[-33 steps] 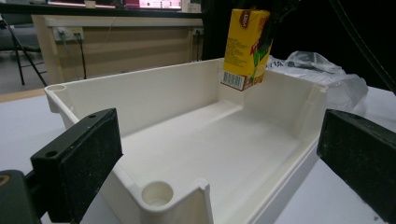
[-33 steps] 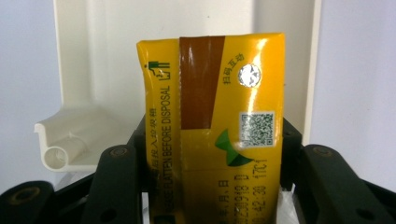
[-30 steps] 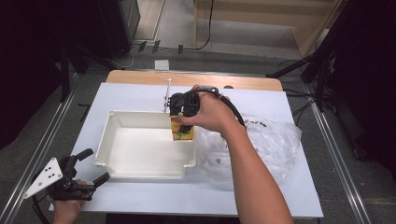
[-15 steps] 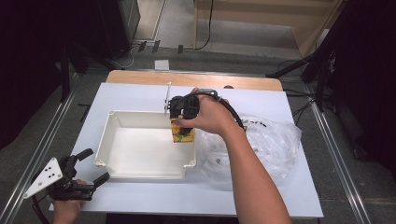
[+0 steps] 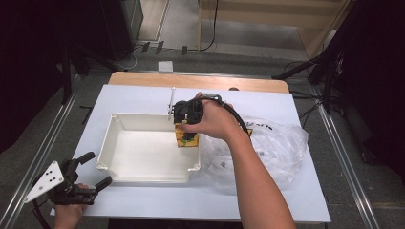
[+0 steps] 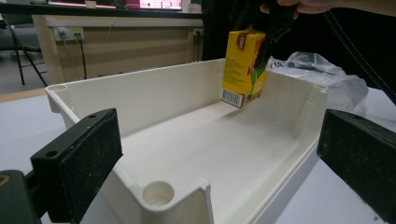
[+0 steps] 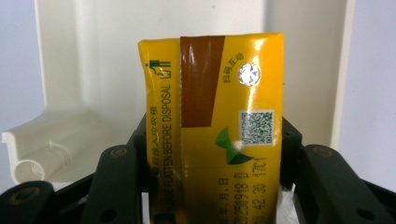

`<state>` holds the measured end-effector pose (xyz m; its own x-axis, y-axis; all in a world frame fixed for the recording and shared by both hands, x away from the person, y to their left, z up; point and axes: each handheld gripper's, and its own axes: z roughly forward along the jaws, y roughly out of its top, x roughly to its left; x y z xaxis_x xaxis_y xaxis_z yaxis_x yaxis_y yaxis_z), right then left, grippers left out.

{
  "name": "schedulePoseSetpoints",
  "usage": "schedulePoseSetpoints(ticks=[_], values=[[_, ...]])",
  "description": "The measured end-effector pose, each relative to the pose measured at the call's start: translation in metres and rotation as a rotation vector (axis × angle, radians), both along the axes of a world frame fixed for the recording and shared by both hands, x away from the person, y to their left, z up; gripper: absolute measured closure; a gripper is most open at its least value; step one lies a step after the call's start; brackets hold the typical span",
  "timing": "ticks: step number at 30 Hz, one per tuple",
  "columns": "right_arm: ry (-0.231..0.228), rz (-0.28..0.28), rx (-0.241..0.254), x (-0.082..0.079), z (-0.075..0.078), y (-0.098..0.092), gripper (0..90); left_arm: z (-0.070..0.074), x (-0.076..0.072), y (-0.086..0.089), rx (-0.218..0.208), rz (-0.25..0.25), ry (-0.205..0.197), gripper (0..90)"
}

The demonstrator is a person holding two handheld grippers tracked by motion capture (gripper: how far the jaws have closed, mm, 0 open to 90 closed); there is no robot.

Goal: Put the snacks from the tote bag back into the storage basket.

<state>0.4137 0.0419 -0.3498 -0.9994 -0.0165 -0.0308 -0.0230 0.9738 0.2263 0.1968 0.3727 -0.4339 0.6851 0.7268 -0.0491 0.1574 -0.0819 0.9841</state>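
Jaws of right gripper (image 5: 187, 125) pinch yellow drink carton (image 7: 215, 126) by its sides: brown stripe, QR code, green leaf print, barcode near bottom edge. Carton hangs upright, tilted a bit, over far right corner of white tray (image 6: 187, 93). Crinkled clear plastic bag (image 5: 272, 143) beside tray. Left gripper (image 6: 224, 163) jaws spread, near tray's corner.

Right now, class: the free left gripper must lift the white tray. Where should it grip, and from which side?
Grip the thin upright wall of the white tray at the near rim, coming from above with one finger inside and one outside. The left gripper rests open beside the near-left corner. Avoid the far-right corner, where the right gripper holds the yellow carton just above the floor.
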Motion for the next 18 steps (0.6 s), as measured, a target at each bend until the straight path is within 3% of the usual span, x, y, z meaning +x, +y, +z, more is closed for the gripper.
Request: schedulePoseSetpoints(ticks=[18], values=[[-0.004, 0.006, 0.008, -0.002, -0.015, 0.000, 52.2, 0.000, 0.000, 0.000, 0.006, 0.005, -0.002, 0.6]])
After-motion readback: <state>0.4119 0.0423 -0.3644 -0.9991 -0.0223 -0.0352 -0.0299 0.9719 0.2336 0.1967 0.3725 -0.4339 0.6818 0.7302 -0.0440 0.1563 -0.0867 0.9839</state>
